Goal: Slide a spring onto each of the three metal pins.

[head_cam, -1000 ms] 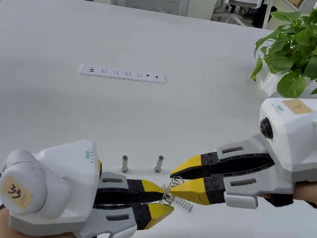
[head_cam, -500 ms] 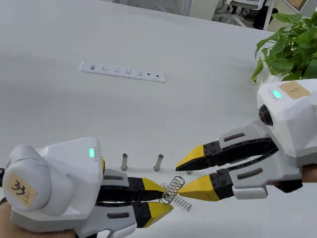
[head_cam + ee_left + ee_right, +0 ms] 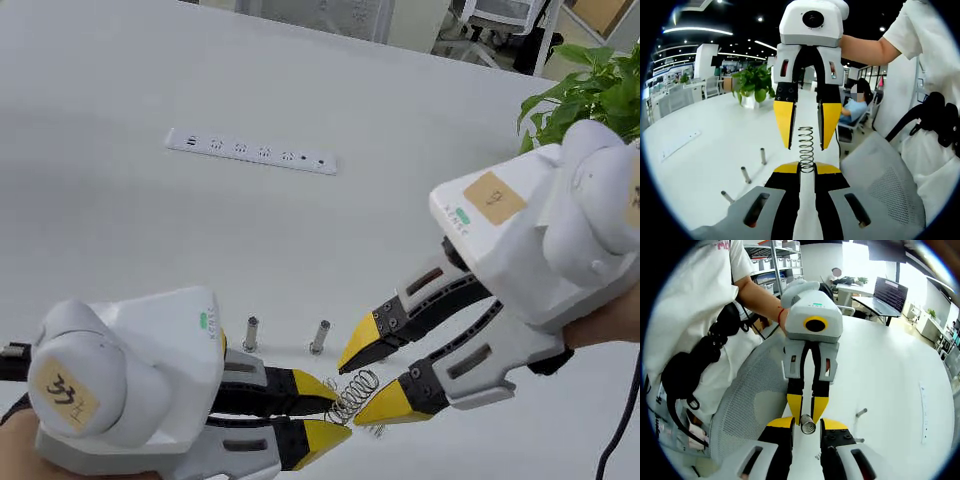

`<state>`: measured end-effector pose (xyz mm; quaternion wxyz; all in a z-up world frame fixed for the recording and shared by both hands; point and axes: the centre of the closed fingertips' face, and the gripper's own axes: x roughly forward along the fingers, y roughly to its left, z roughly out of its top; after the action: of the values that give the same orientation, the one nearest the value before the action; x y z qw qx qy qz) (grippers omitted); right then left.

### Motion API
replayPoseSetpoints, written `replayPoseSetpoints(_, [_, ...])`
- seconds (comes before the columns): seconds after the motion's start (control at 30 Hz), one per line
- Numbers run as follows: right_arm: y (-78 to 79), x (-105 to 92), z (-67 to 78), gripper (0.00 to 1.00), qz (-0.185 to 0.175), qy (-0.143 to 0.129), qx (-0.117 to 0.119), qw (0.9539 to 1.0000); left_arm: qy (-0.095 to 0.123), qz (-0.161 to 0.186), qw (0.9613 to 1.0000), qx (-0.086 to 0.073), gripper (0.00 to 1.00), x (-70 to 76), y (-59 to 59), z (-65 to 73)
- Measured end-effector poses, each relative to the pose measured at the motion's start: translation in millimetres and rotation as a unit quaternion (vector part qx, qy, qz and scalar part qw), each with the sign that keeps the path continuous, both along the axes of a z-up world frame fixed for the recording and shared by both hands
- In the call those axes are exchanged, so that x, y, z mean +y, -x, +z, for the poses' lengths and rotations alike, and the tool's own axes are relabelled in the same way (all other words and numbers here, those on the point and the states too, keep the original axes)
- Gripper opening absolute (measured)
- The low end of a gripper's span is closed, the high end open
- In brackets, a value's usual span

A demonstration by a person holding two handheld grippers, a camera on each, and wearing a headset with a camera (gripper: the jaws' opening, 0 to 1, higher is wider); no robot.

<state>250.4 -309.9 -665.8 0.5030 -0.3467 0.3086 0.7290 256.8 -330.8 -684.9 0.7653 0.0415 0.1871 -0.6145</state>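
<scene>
My left gripper is shut on one end of a coil spring, which sticks out toward my right gripper. The right gripper is open, one yellow jaw on each side of the spring's free end without pinching it. In the left gripper view the spring rises from my own jaws between the right gripper's spread jaws. Three metal pins stand upright on the white table; two pins show just beyond the left gripper. Another loose spring lies on the table under the right jaws.
A white power strip lies farther back on the table. A potted plant stands at the far right. A grey mesh chair and the person's body are behind the table edge.
The right gripper has lifted and tilted down toward the spring, and its jaws have spread wider. The left gripper has kept hold of the spring, which now lies between the right jaws.
</scene>
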Motion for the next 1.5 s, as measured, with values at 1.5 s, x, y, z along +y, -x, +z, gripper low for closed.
replayPoseSetpoints(1.5, [4.2, 2.8, -14.0, 0.07, 0.047, 0.043, -0.005, 0.9979, 0.006, 0.001, 1.0000, -0.002, 0.07, 4.3, 2.3, -6.3])
